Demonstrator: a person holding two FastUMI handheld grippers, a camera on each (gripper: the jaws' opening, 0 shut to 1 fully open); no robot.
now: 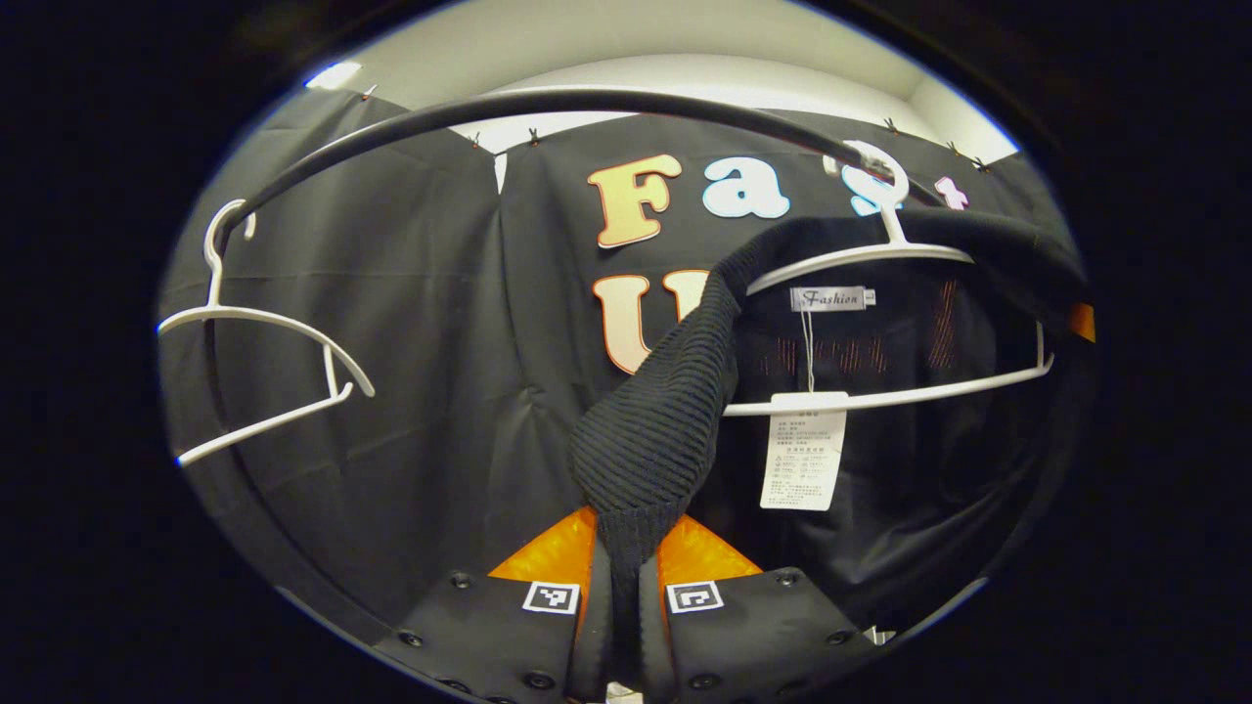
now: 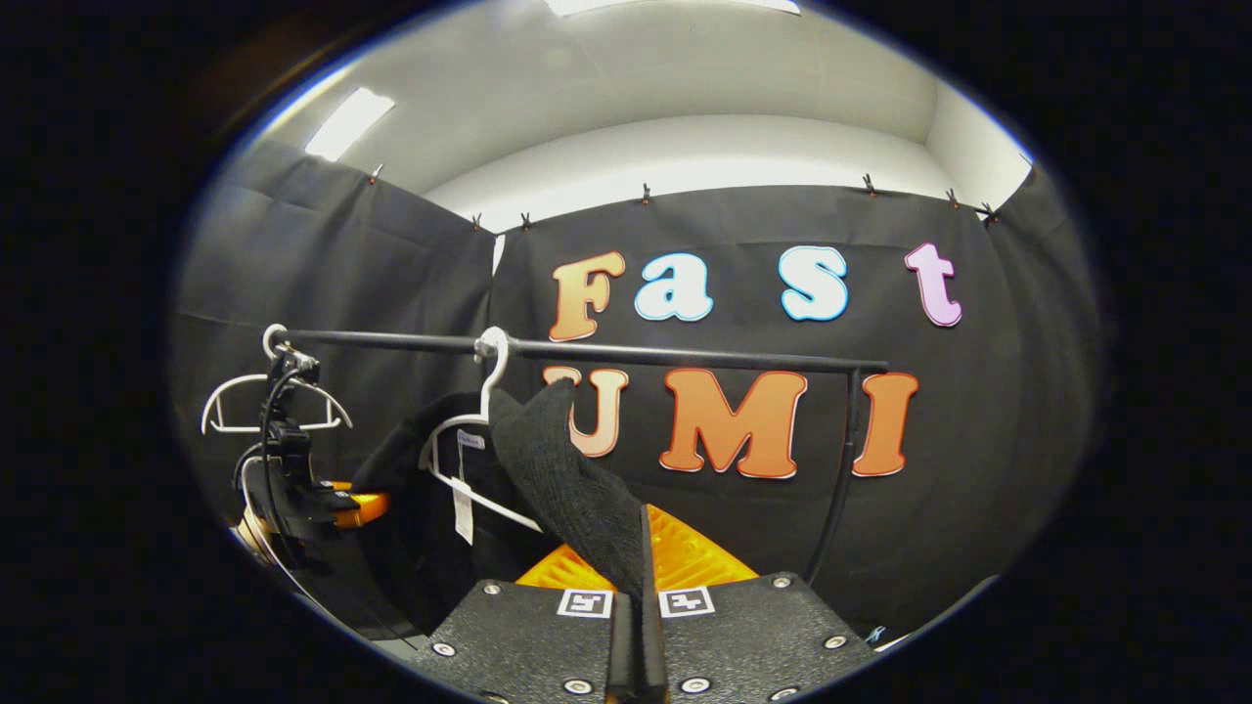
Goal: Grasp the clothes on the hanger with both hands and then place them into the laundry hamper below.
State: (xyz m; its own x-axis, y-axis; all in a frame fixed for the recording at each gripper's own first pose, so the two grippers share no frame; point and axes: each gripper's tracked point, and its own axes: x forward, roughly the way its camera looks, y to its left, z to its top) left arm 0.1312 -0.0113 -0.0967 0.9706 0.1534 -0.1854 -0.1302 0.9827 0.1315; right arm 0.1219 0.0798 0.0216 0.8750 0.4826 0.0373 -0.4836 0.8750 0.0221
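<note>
Right, both claws are on the knit, so here's the call.

Left claw: my left gripper [image 1: 626,577] is all but closed, both fingers pinching a fold of the black sweater [image 1: 655,430] that rises from it toward one o'clock, up to the shoulder.

Right claw: my right gripper [image 2: 641,577] is nearly shut too, fingers clamped on the other ribbed edge of the sweater [image 2: 567,479], which runs up toward eleven o'clock.

Garment: it hangs draped over the white hanger [image 1: 880,256], collar tag and paper tag [image 1: 804,452] dangling inside. The knit looks stretched between my pinch and the hanger's shoulder, so I judge it's under tension.

Hanger: its hook sits over the black rail [image 1: 548,103] at about one o'clock in the left gripper view. A second, bare hanger [image 1: 259,337] hangs at nine o'clock, well apart.

Why this hold: one claw per side lets me peel both shoulders off evenly, so the hanger doesn't tip or ride along.

Other hand: in the right gripper view I see the left gripper [image 2: 293,479] at eight o'clock, low beside the garment.

Hamper: I can't see it; the task puts it below.

Next, I reckon: lift off, then lower together.

Risk: the hook snagging and coming off with the sweater.
</note>
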